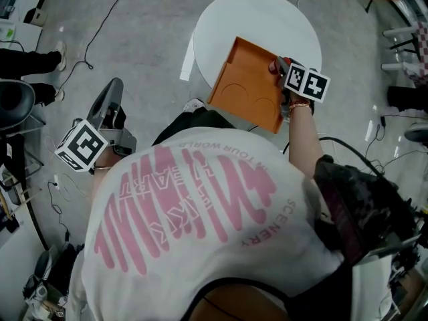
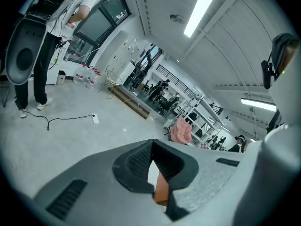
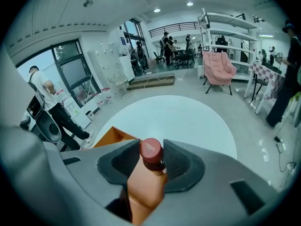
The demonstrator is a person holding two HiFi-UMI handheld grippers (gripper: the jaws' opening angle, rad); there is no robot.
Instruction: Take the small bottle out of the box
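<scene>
While the left claw (image 2: 153, 160) is pressed together, the right claw (image 3: 152, 150) pinches the small bottle (image 3: 145, 185) at the box's (image 1: 242, 79) rim.

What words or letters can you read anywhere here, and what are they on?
"SCENERY": back of the person's white T-shirt, upside down in the head view.
"WORLD": same T-shirt; the other print there is too blurred to read.
Red cap of the small bottle: raised letters, too small to read.
Marker cubes: black-and-white squares, no words.

Beyond the orange box (image 1: 244, 79) and its raised walls, the round table (image 1: 267, 19) offers open room.
</scene>
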